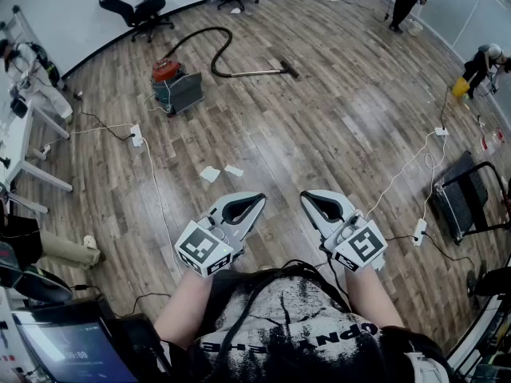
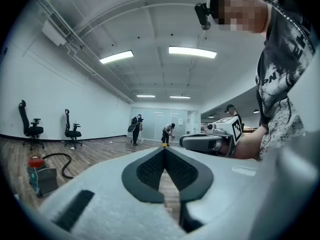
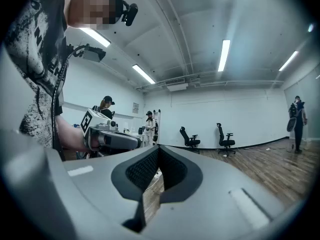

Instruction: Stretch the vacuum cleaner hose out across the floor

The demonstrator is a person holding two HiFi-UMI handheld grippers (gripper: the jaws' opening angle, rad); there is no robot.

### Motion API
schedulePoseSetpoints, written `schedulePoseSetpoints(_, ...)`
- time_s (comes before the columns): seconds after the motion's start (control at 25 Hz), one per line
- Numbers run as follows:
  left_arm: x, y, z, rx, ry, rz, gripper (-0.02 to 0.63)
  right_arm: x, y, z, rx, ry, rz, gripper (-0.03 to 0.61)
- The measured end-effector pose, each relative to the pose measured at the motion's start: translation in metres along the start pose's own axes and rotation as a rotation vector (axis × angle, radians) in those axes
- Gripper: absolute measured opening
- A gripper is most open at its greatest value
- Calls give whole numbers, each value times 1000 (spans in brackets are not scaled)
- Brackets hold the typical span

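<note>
While the canister vacuum point(image 1: 174, 86) sits far off at upper left, its hose point(image 1: 211, 29) lies curled beside it, untouched. Left gripper point(image 1: 257, 200): clenched, empty. Right gripper point(image 1: 306, 197): likewise. Advice — approach, open the jaws, grasp near the floor nozzle point(image 1: 289, 69), pull straight away from the canister.

From head height we look steeply down, far from the red-topped grey canister vacuum cleaner point(image 1: 174, 86); our low, level left gripper view shares it.
</note>
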State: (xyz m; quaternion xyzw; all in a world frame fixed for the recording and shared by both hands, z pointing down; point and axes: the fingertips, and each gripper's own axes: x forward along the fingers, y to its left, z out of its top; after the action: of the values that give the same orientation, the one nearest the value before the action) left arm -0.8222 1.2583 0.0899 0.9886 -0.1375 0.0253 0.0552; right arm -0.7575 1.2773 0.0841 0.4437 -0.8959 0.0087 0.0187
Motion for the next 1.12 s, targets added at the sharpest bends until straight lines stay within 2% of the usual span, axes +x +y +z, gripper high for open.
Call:
schedulePoseSetpoints(0.36, 2, -8, -10, 7, 12, 2, 2, -6, 4, -4, 8, -16, 12, 5)
schedulePoseSetpoints(0.64, 1, -11, -6, 1, 18, -2, 2, -8, -1, 3, 123, -69, 13, 5)
schedulePoseSetpoints(0.84, -8, -13, -9, -5, 26, 10, 2, -10, 6, -1, 70, -48, 18, 5)
schedulePoseSetpoints(1.0, -13, -14, -15, -4, 44, 18, 2, -16, 8, -5, 127, -68, 24, 5)
schedulePoseSetpoints(1.12, -12, -15, -14, -9, 35, 24, 2, -19, 3, -4, 111, -65, 19, 5)
